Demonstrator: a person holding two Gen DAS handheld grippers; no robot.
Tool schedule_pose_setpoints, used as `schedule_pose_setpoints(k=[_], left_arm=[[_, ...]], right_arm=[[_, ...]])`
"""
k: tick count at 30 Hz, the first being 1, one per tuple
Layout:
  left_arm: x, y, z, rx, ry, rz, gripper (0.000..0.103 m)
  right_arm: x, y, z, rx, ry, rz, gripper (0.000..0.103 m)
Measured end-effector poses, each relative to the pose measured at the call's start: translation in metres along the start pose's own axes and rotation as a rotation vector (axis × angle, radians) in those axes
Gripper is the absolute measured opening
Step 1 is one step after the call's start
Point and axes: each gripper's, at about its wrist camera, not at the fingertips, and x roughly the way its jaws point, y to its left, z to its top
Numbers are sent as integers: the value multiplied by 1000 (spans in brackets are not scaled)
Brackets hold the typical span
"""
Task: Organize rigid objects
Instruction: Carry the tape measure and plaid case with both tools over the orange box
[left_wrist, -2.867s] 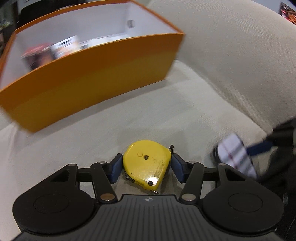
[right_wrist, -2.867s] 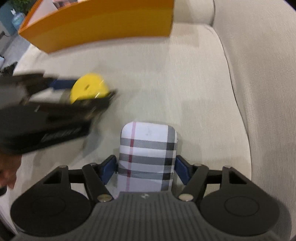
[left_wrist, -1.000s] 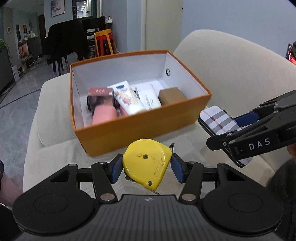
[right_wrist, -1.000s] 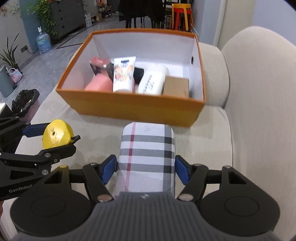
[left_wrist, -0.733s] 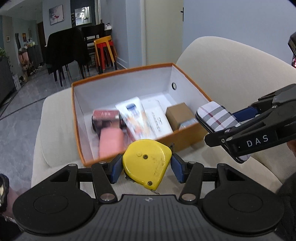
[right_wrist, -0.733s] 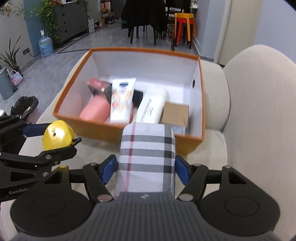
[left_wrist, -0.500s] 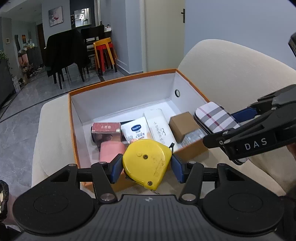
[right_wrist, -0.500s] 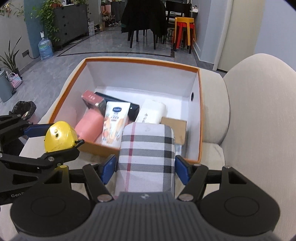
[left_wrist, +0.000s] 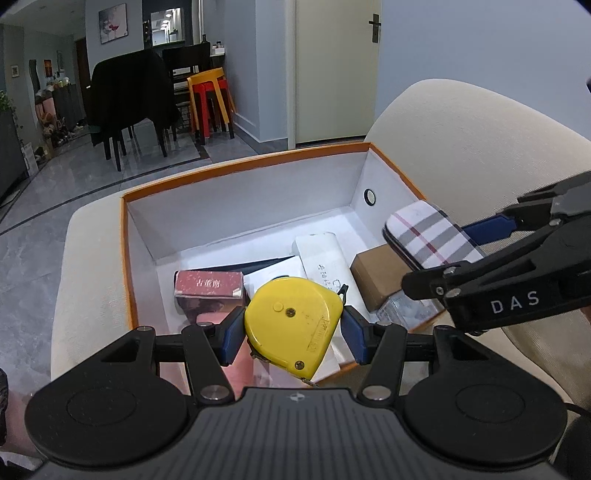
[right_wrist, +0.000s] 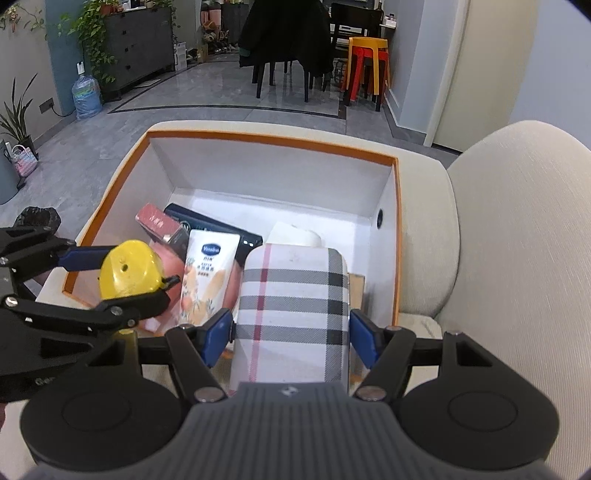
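Observation:
My left gripper (left_wrist: 293, 338) is shut on a yellow tape measure (left_wrist: 293, 321), held in the air above the near left part of an orange box (left_wrist: 243, 166) with white inside walls. My right gripper (right_wrist: 291, 336) is shut on a plaid-patterned case (right_wrist: 291, 310), hovering over the box's near right side. In the right wrist view the tape measure (right_wrist: 127, 271) and left gripper (right_wrist: 110, 277) show at the left above the orange box (right_wrist: 273, 140). In the left wrist view the plaid case (left_wrist: 432, 236) and right gripper (left_wrist: 476, 243) come in from the right.
Inside the box lie a red packet (left_wrist: 208, 284), a white tube (right_wrist: 207, 273), a white carton (left_wrist: 325, 258), a brown carton (left_wrist: 380, 269), a dark flat box (right_wrist: 210, 225) and a pink item (right_wrist: 171, 264). The box rests on a beige sofa (right_wrist: 517, 229). Chairs and stools (right_wrist: 364, 62) stand beyond.
Both grippers have moved forward and a little upward, from in front of the box's near wall to above its inside, each keeping hold of its item.

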Motion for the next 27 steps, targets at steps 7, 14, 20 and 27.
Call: schedule_pose_setpoints(k=[7, 14, 20, 27], left_arm=[[21, 4, 21, 48, 18, 13, 64], [48, 3, 51, 269, 61, -12, 64], [74, 10, 60, 364, 120, -19, 64], [94, 20, 59, 428, 158, -13, 64]], right_arm=[[17, 0, 23, -22, -8, -13, 68], [36, -5, 53, -116, 0, -17, 68], [58, -7, 68, -286, 21, 1, 68], [85, 0, 72, -528, 47, 16, 68]])
